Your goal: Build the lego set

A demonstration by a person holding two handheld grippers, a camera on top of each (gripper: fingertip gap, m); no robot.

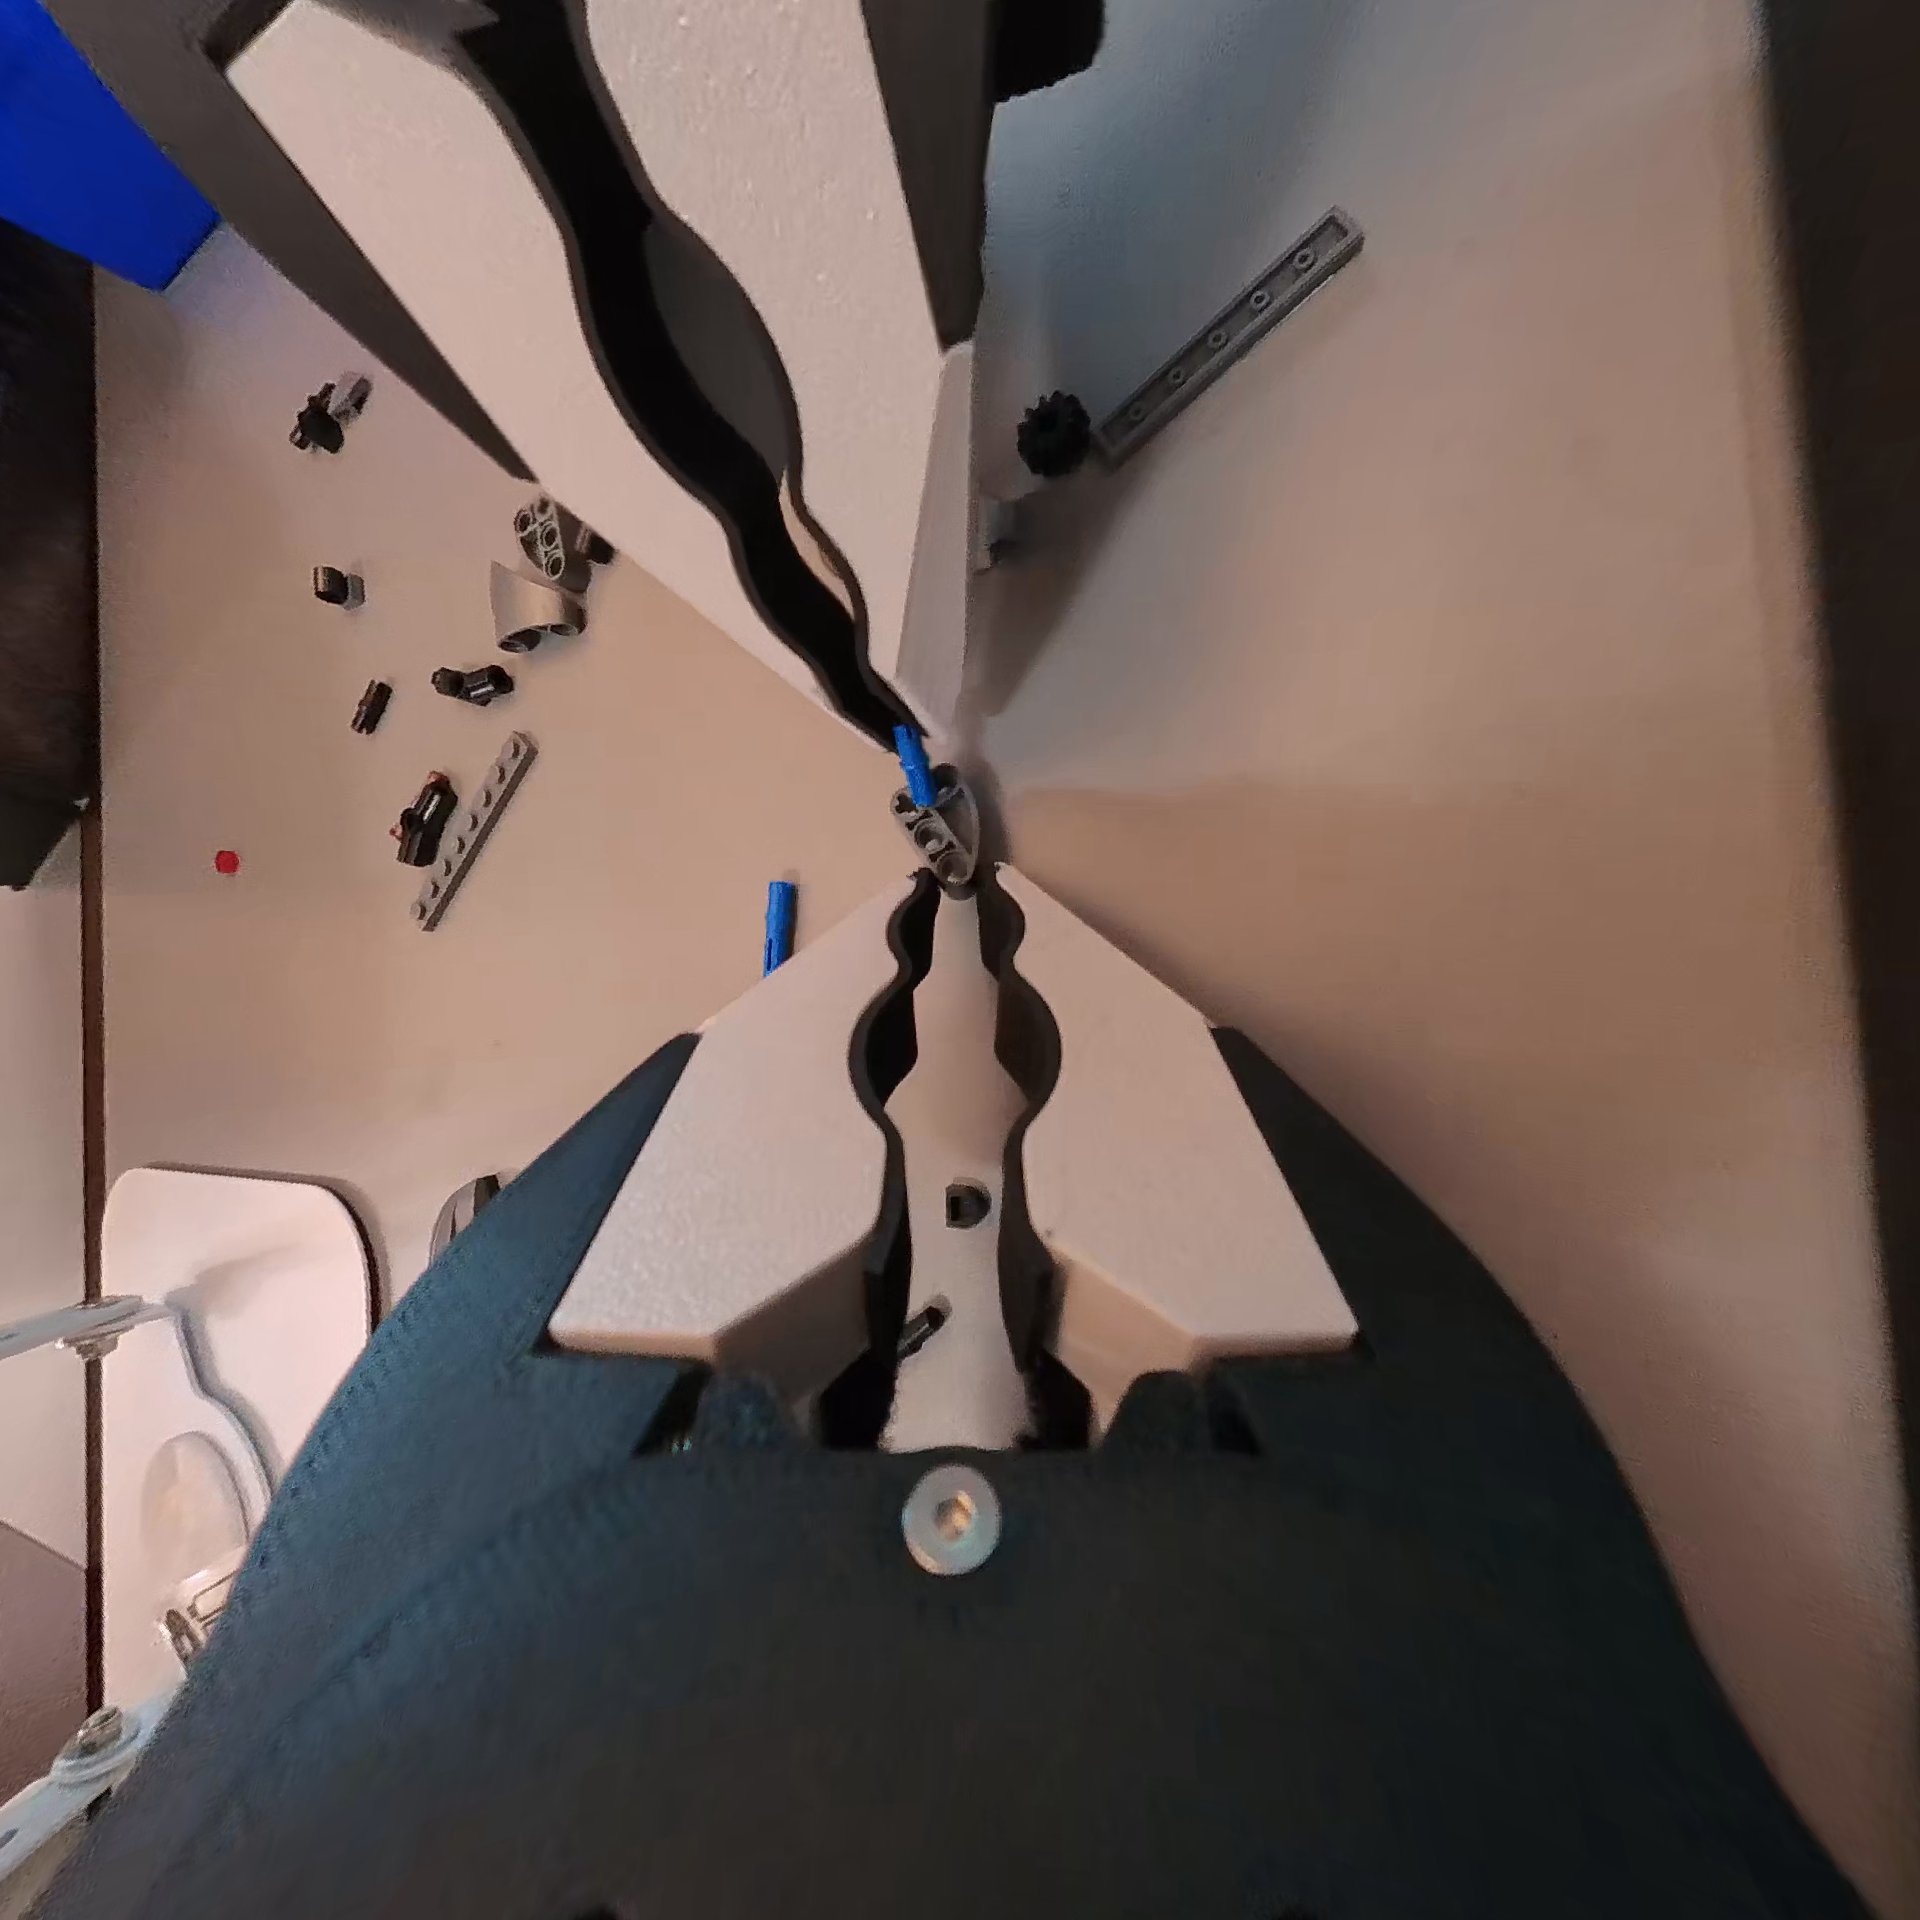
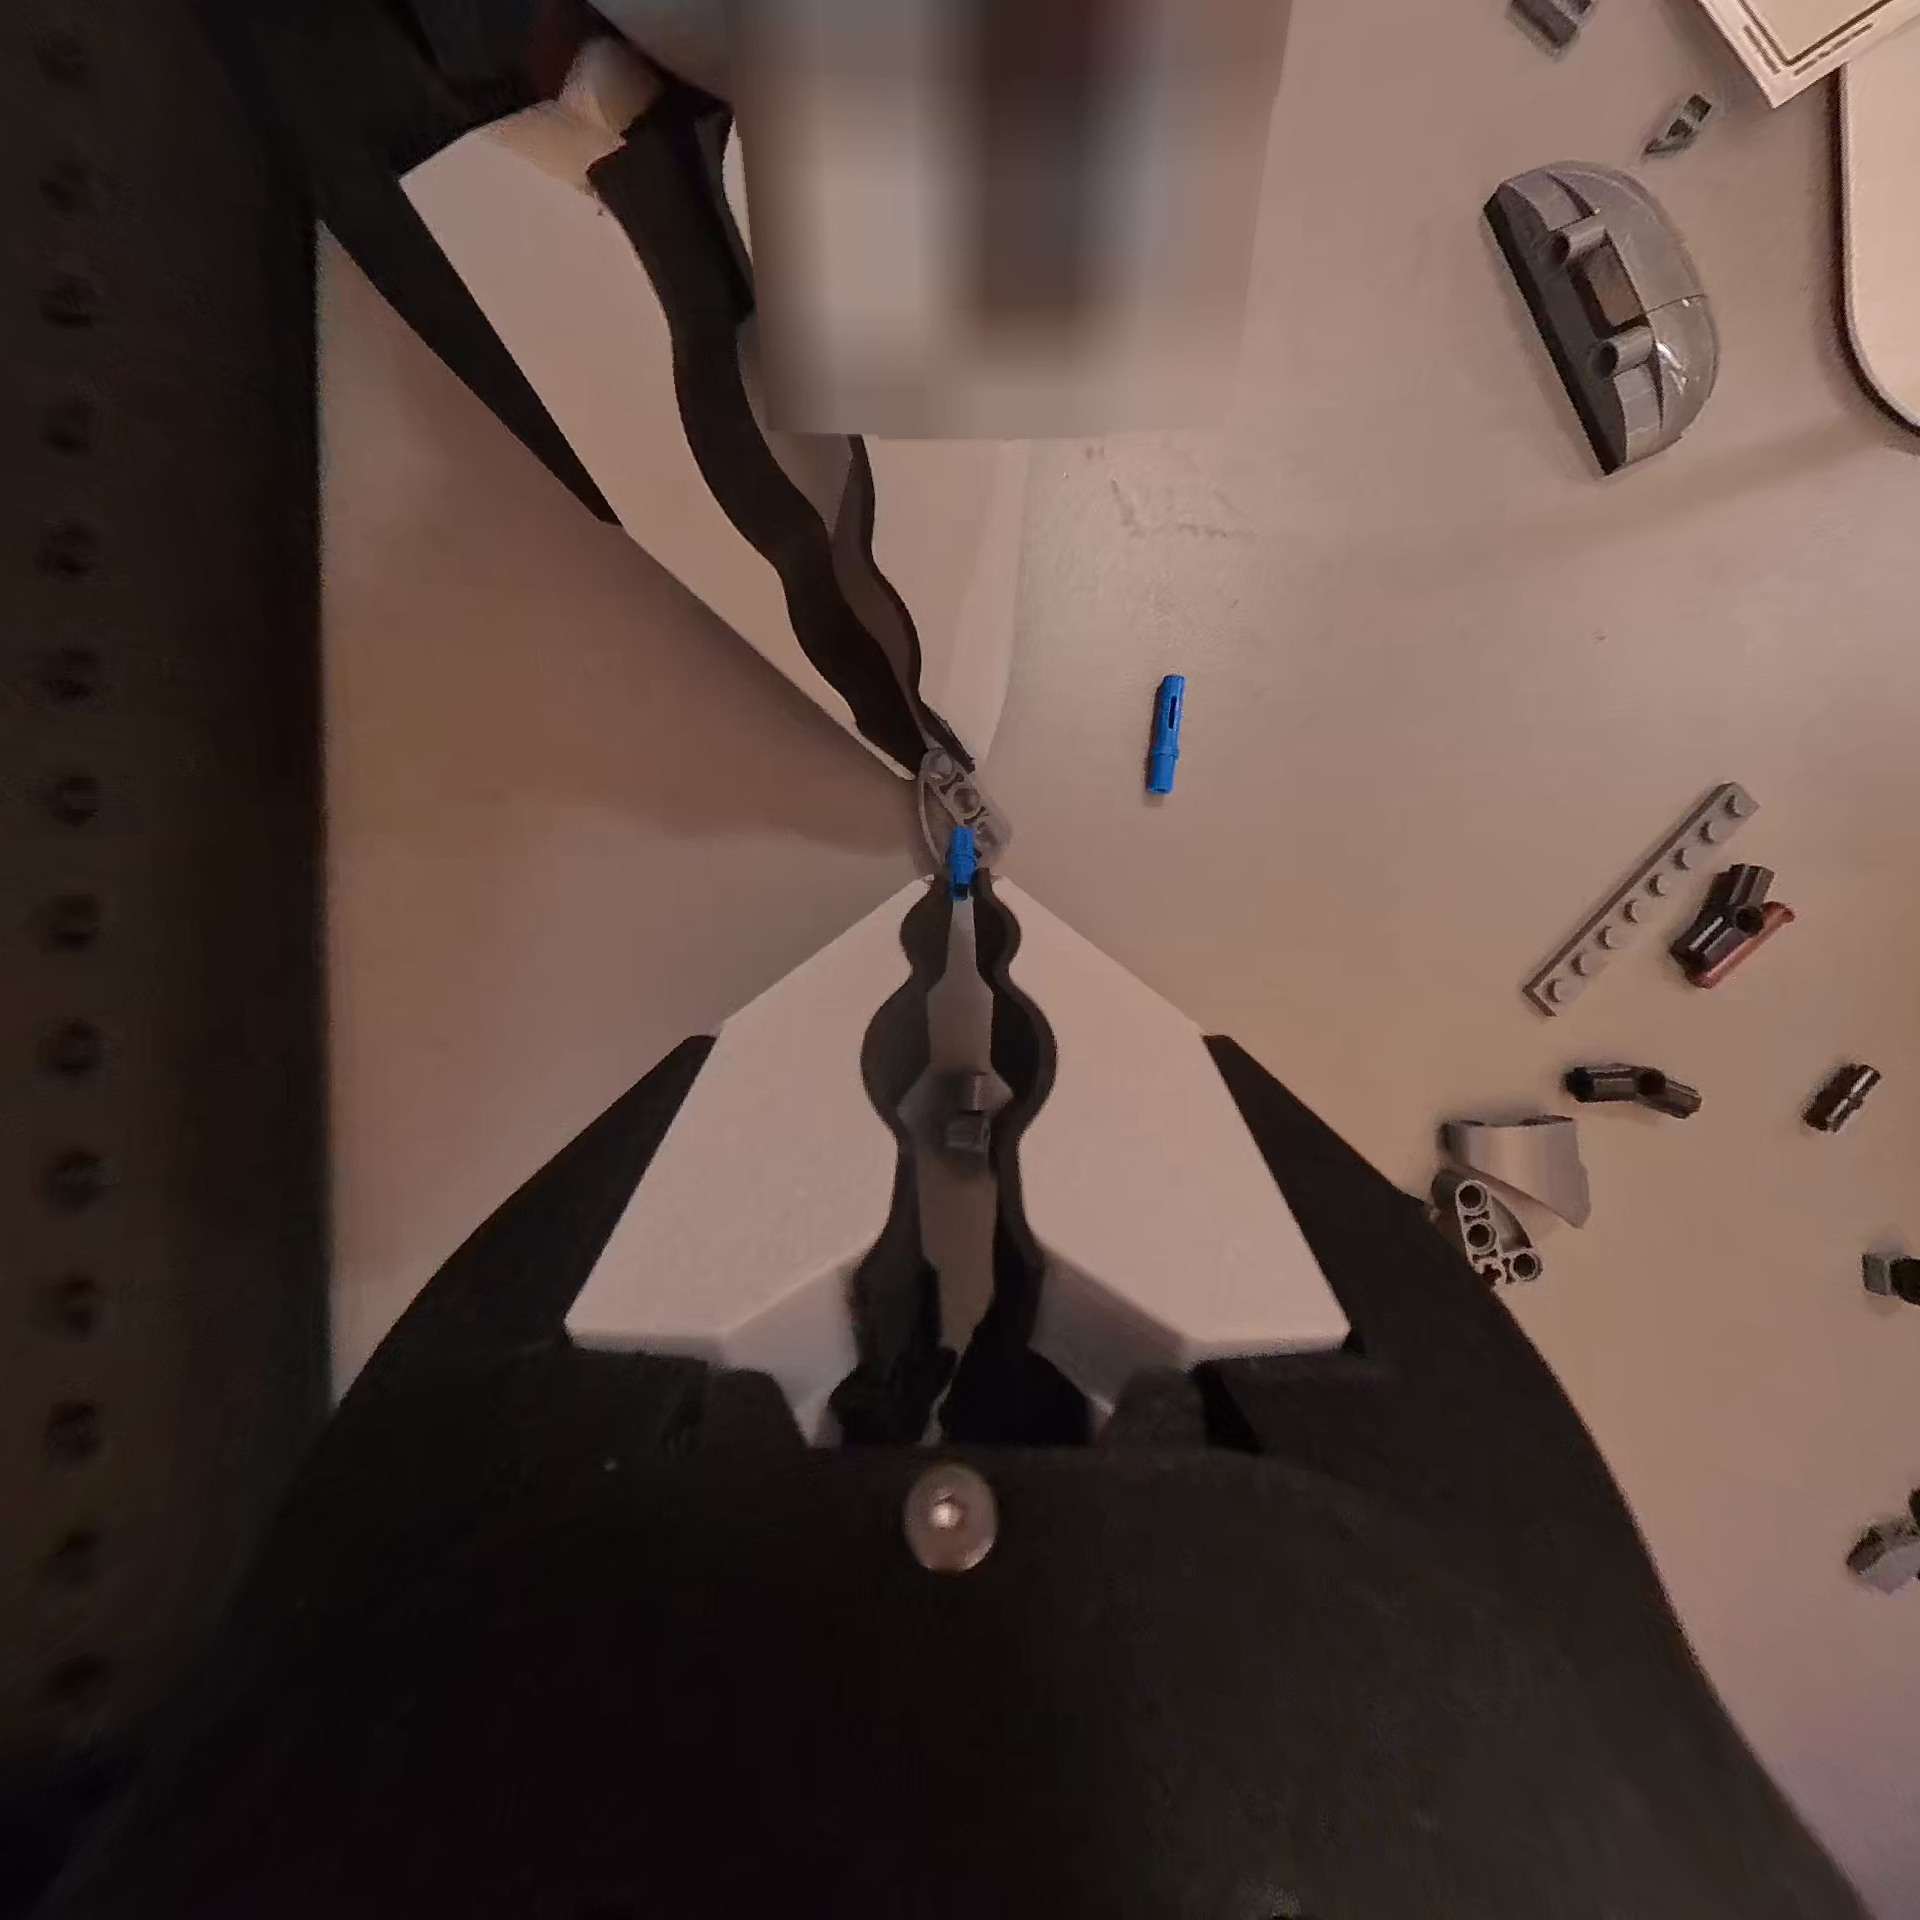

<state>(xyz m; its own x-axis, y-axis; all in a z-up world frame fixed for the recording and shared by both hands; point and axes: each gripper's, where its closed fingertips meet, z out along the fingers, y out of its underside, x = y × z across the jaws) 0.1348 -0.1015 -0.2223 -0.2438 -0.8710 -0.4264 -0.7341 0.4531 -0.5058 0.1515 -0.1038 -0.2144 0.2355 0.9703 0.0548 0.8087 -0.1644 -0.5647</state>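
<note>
left gripper (image 1: 954, 883) pinches the grey teardrop liftarm (image 1: 937, 831), right gripper (image 2: 961, 891) clamps a blue pin (image 2: 961, 858), pin's long axis running straight into its end hole

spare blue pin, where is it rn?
The loose blue pin lies flat on the table, right of the meeting gripper tips in the right wrist view, up-left of the long grey plate.

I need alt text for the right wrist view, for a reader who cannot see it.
The right gripper pinches a blue pin and pushes it into a small grey beam held by the left gripper. A second blue pin and grey and black parts lie on the table.
</note>
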